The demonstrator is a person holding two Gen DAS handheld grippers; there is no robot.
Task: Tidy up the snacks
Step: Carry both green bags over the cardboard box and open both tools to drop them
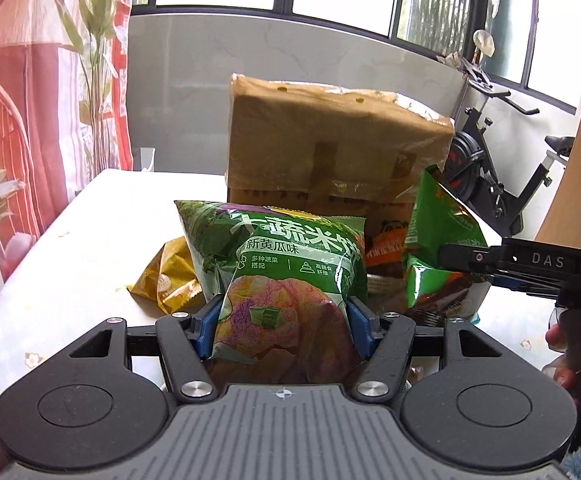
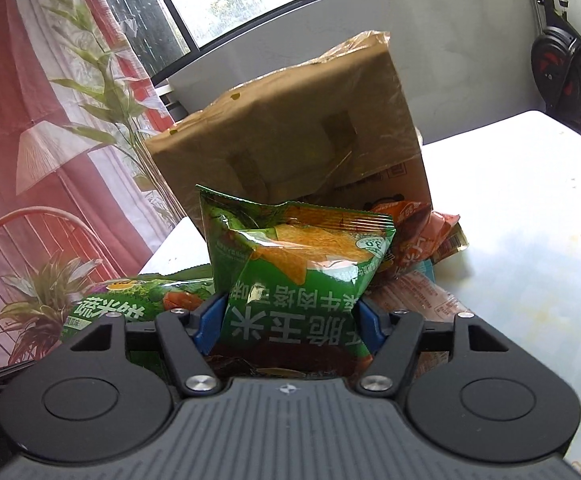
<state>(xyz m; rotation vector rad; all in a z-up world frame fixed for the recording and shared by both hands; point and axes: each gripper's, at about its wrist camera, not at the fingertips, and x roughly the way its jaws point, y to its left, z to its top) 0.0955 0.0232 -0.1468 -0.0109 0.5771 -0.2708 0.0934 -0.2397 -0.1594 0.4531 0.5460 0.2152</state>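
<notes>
Left wrist view: the left gripper (image 1: pixel 282 330) pinches a green crinkly rice-cracker packet (image 1: pixel 278 268), and at three o'clock the right gripper (image 1: pixel 446 258) clamps a green foil corn-chip bag (image 1: pixel 442 232). Both bags are lifted before the brown cardboard box (image 1: pixel 330 140) at twelve o'clock. Yellow (image 1: pixel 174 280) and orange packets (image 2: pixel 418 236) lie unsorted on the white table (image 1: pixel 102 240), so I judge much remains.
</notes>
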